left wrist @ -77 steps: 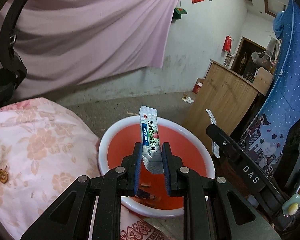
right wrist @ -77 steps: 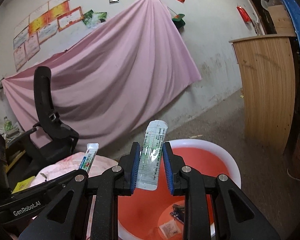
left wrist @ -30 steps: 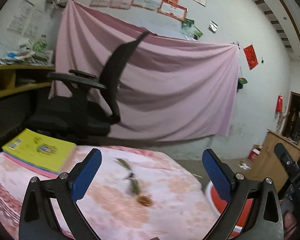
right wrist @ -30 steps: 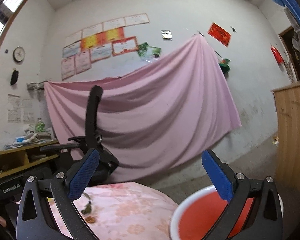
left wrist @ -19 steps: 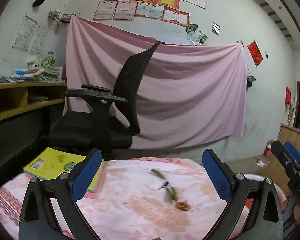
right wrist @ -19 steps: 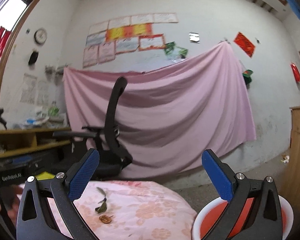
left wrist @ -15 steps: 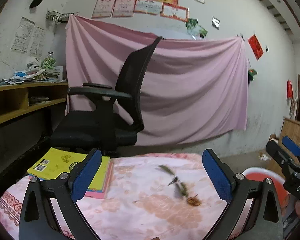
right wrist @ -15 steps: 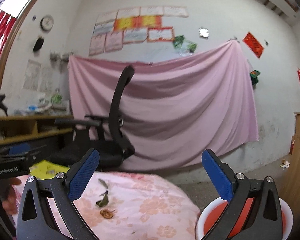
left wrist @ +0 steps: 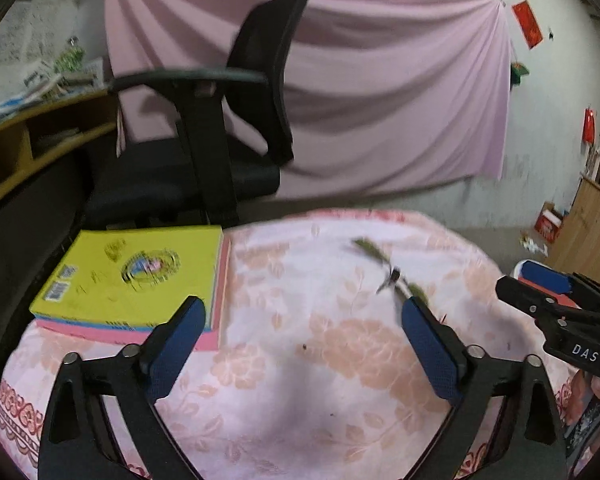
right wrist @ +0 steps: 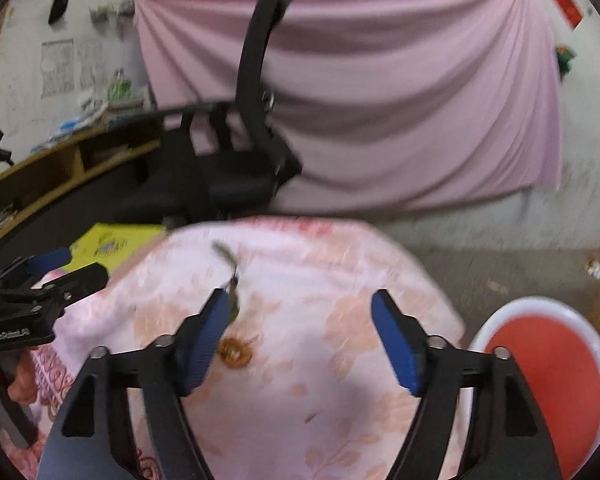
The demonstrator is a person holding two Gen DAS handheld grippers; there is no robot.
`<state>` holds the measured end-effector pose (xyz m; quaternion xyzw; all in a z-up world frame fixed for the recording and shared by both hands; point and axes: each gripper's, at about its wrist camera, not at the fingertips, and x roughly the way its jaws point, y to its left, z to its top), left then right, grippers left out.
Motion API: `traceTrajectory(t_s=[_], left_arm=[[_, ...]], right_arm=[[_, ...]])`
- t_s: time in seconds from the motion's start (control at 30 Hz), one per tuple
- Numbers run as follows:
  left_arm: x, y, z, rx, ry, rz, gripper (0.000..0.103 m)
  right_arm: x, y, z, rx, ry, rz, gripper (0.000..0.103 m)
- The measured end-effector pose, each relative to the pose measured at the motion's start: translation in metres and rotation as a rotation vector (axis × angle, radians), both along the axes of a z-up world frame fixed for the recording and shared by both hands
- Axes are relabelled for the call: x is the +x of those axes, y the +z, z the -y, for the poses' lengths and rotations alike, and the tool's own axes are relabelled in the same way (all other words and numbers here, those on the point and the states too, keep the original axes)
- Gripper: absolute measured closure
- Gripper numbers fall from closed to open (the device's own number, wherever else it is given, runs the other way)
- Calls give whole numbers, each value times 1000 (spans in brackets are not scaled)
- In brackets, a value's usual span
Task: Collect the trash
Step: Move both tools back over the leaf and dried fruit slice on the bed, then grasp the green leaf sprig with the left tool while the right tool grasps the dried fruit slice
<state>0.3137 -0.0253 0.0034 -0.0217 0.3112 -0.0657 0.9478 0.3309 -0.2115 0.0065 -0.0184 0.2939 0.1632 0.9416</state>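
Note:
Both grippers are open and empty above a table with a pink flowered cloth (left wrist: 300,360). My left gripper (left wrist: 300,344) hovers over the cloth's middle. A green leafy twig (left wrist: 374,254) lies beyond its right finger. In the right wrist view my right gripper (right wrist: 300,332) is over the cloth (right wrist: 320,400); the twig (right wrist: 228,264) and a small brown round scrap (right wrist: 234,354) lie by its left finger. The red basin with white rim (right wrist: 548,384) stands low at the right. Its contents are hidden.
A yellow book on a pink one (left wrist: 132,276) lies on the table's left. A black office chair (left wrist: 220,140) stands behind the table, a wooden desk (right wrist: 60,168) at the left, a wooden cabinet (left wrist: 596,224) at the far right.
Both grippers let go of their sachets and opened. They swung left from the basin to the table and now tilt down closer to the cloth.

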Motion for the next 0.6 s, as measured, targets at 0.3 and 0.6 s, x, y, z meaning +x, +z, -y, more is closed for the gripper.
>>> traceTrajectory(t_s=[0.3,0.6], left_arm=[[22,-21,-3,-32,-21,-181,41],[28,-28,0,-59,-61,-231,54]], right_arm=[[11,-24,-20,-14,153,-203,54],[14,-34,-28,-48,186,-262,82]])
